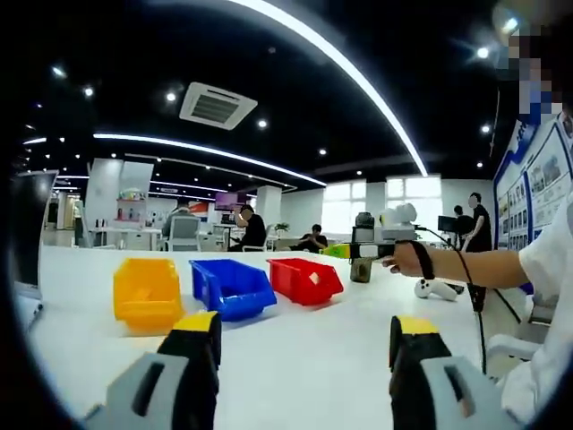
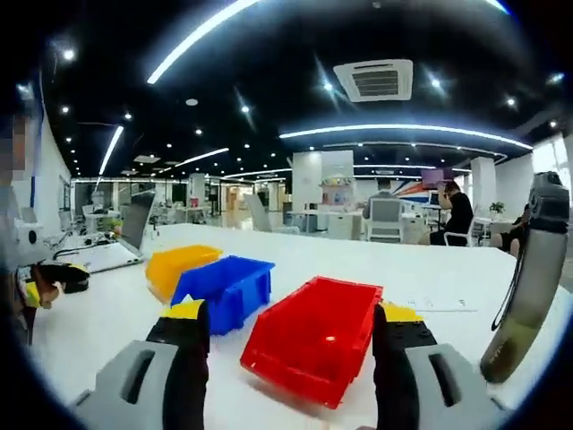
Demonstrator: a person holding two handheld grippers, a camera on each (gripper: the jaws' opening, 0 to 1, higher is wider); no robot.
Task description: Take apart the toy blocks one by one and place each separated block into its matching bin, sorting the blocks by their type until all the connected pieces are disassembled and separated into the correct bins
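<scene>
**Three bins waiting, no blocks in reach**

I am standing at a long white surface (image 1: 295,358) in a bright open office with dark ceilings and strip lights. Nearest to me, my left hand-held gripper (image 1: 304,345) has its jaws spread wide with nothing between them; my right hand-held gripper (image 2: 291,336) is likewise spread and empty, hovering just short of the red bin (image 2: 318,345).

Taking the red bin as my marker: the blue bin (image 2: 224,287) sits just beside it, touching or nearly so, and the yellow bin (image 2: 179,264) lies beyond the blue one, at the far end of the row. I count three bins, one of each colour, all looking empty from here. A dark drinks bottle (image 2: 530,278) stands near the red bin, on the side away from the blue one. Well beyond the bins, people sit at desks.

I cannot see any connected toy blocks from where I am, so sorting appears not to have started.

My worry is that the bins are light and crowded together: a careless drop or a jaw clipping a rim could shove one into its neighbour, and the bottle could be knocked over by my right hand.
</scene>
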